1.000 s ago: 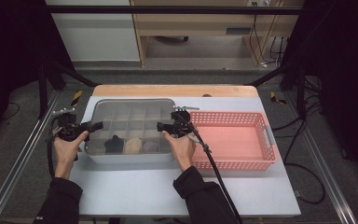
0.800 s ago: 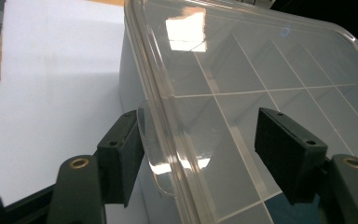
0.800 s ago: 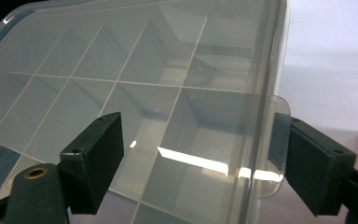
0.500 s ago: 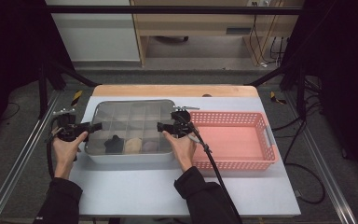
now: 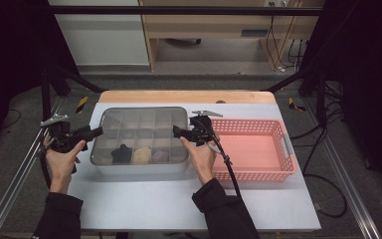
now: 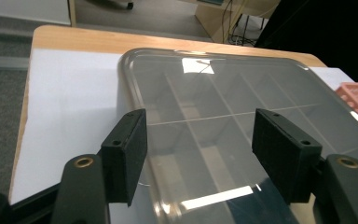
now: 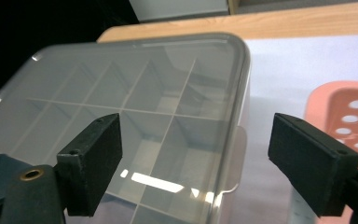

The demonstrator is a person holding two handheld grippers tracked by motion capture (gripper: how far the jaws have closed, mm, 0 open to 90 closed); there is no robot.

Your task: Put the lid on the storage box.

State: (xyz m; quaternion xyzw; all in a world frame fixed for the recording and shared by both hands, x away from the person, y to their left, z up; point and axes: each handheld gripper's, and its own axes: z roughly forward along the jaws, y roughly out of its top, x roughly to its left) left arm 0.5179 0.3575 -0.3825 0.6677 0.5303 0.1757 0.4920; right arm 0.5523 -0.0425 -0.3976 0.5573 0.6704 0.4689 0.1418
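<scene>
Clear lidded organiser box (image 5: 139, 134) sits on the white table (image 5: 179, 199), towards its left half, with its far edge near the wooden strip (image 5: 186, 96) at the back. Its translucent lid (image 6: 233, 112) is on, and thin dividers beneath split the inside into a grid of compartments. In the row nearest the person, three compartments hold something — a dark item (image 5: 121, 154), a pale tan one (image 5: 142, 155) and a muted purplish one (image 5: 160, 155); what they are cannot be told through the lid.

The left gripper (image 5: 92, 133) is at the box's left end, jaws spread wide; in the left gripper view they straddle the lid's near corner without touching it. The right gripper (image 5: 178, 132) is at the box's right end, jaws likewise wide apart — one over the lid, the other out over the gap towards the basket.

Just right of the box lies a pink perforated basket (image 5: 278, 149), with bare floor showing inside.
</scene>
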